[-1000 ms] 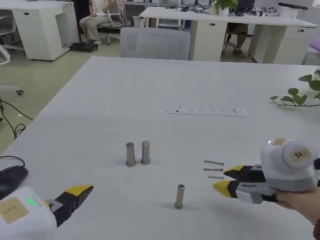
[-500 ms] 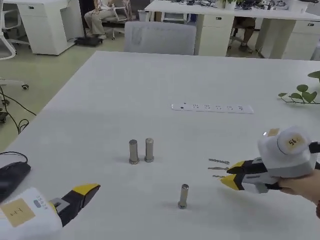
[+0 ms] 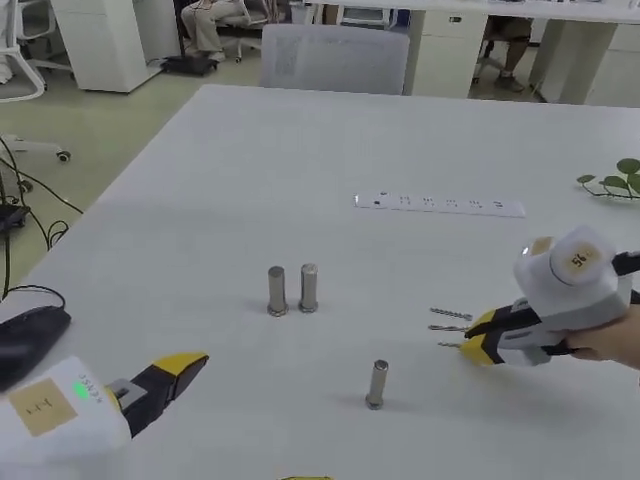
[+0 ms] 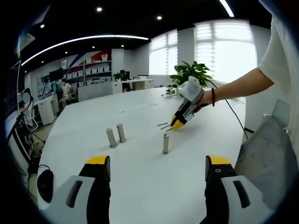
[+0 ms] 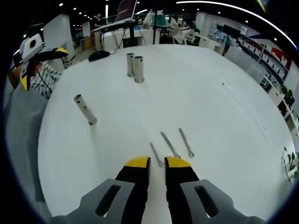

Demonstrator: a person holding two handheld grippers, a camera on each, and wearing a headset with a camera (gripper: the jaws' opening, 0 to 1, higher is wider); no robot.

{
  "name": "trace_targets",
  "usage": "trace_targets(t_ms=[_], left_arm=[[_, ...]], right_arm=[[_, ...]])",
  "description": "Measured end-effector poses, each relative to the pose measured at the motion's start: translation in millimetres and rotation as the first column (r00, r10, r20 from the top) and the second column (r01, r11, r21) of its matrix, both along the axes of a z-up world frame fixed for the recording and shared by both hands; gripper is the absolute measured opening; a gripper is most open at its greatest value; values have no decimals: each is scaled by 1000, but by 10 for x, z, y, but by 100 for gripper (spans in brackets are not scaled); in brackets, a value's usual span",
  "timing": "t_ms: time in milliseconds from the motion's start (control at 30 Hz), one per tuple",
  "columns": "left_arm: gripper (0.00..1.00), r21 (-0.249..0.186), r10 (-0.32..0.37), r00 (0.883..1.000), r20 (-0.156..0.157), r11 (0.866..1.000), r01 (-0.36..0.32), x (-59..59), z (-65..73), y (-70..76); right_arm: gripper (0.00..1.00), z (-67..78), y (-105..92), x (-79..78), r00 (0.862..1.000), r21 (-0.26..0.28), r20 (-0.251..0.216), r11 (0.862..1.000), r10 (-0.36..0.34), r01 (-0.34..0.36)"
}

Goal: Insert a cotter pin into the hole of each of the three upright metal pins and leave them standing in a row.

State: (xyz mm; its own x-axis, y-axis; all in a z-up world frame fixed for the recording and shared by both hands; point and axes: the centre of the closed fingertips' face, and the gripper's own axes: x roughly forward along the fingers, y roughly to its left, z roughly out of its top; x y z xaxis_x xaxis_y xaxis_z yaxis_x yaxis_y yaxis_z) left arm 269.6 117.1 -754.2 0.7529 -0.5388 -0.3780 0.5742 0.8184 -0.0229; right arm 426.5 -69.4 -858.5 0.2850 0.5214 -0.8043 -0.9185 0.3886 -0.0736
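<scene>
At the left near corner of the desk (image 3: 300, 170) lies a black mouse (image 3: 28, 341) with its cable. Just to its right I hold my left gripper (image 3: 178, 372) above the near edge. In the left gripper view its fingers (image 4: 99, 164) stand wide apart with nothing between them, pointing across the desk at the work.

Toward the middle of the desk stand two of the upright metal pins, the first metal pin (image 3: 277, 291) and the second metal pin (image 3: 308, 288), side by side and almost touching. The third metal pin (image 3: 377, 384) stands alone, apart from the pair, closer to the near edge and further right. I see nothing through any of them.

Beyond them, toward the far edge, a white power strip (image 3: 440, 205) lies flat.

Right of the lone pin, the three cotter pins (image 3: 448, 328) lie flat on the desk, close together and roughly parallel. My right gripper (image 3: 470, 346) is low over the desk with its tips at their right-hand ends. In the right gripper view its fingers (image 5: 138, 164) are drawn close, with a narrow gap between them, and the end of the nearest cotter pin (image 5: 156, 155) reaches that gap. The gap looks wider than the pin.

A leafy plant (image 3: 612, 181) pokes in at the right edge.
</scene>
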Motion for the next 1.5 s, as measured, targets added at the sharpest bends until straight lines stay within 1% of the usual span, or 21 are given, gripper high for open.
trace_targets(t_ms=[33,133,200,267,367,467,600,633,733,800,833,900,933,1000,1033,1067,1100,1233,1433,1500], left_arm=[[83,1,0,1000,0,1000,0,3,-1,2],[83,2,2,1000,-1,1000,-2,10,-5,7],[83,-2,3,1000,1,1000,-3,15,0,9],[82,-3,5,1000,-1,1000,-5,17,-5,15],[82,2,6,1000,-3,1000,-6,18,-14,22],[82,-4,7,1000,-3,1000,-7,21,-15,26],[82,0,7,1000,-3,1000,-7,24,-18,32],[82,0,7,1000,-3,1000,-7,26,-17,33],[82,-1,6,1000,-3,1000,-6,24,-15,33],[82,-1,4,1000,-5,1000,-4,22,-17,31],[82,-7,3,1000,-3,1000,-3,22,-10,24],[82,-9,4,1000,-2,1000,-4,22,-8,23],[82,-4,4,1000,-3,1000,-4,20,-12,26],[82,1,3,1000,-4,1000,-3,17,-16,28],[82,0,2,1000,-4,1000,-2,17,-14,28],[82,-1,1,1000,-4,1000,-1,15,-13,26],[82,-2,1,1000,-4,1000,-1,14,-12,25],[82,0,-3,1000,-10,1000,3,6,-29,22],[83,3,-16,1000,-14,1000,16,4,-33,0],[83,5,-19,1000,-15,1000,19,10,-33,-3]], right_arm=[[14,-8,3,-1,1000,-15,-2,1000,18,-18],[13,-14,15,-1,999,-32,-11,999,39,-40],[13,-33,5,1,997,-64,-17,996,69,-70],[13,-42,17,-8,996,-68,-38,994,81,-84],[12,-51,13,1,992,-94,-51,989,111,-116],[11,-55,16,-8,988,-113,-68,983,140,-147],[10,-61,19,-12,981,-143,-83,972,177,-187],[10,-64,19,-18,977,-154,-90,966,194,-206],[9,-67,21,-8,973,-170,-110,960,204,-221],[8,-74,14,12,969,-190,-120,953,216,-236],[8,-76,14,17,967,-205,-124,948,223,-245],[6,-79,10,28,962,-238,-123,933,246,-269],[5,-80,13,30,962,-246,-126,931,244,-268],[5,-82,16,24,960,-266,-130,923,250,-277],[5,-82,14,20,958,-276,-127,919,257,-283],[5,-81,10,19,954,-287,-122,911,273,-297],[5,-82,10,14,952,-293,-119,906,281,-304],[5,-82,0,24,954,-299,-123,906,274,-299],[3,-85,-2,38,948,-315,-114,895,297,-318],[3,-83,0,38,950,-313,-114,897,292,-313]])
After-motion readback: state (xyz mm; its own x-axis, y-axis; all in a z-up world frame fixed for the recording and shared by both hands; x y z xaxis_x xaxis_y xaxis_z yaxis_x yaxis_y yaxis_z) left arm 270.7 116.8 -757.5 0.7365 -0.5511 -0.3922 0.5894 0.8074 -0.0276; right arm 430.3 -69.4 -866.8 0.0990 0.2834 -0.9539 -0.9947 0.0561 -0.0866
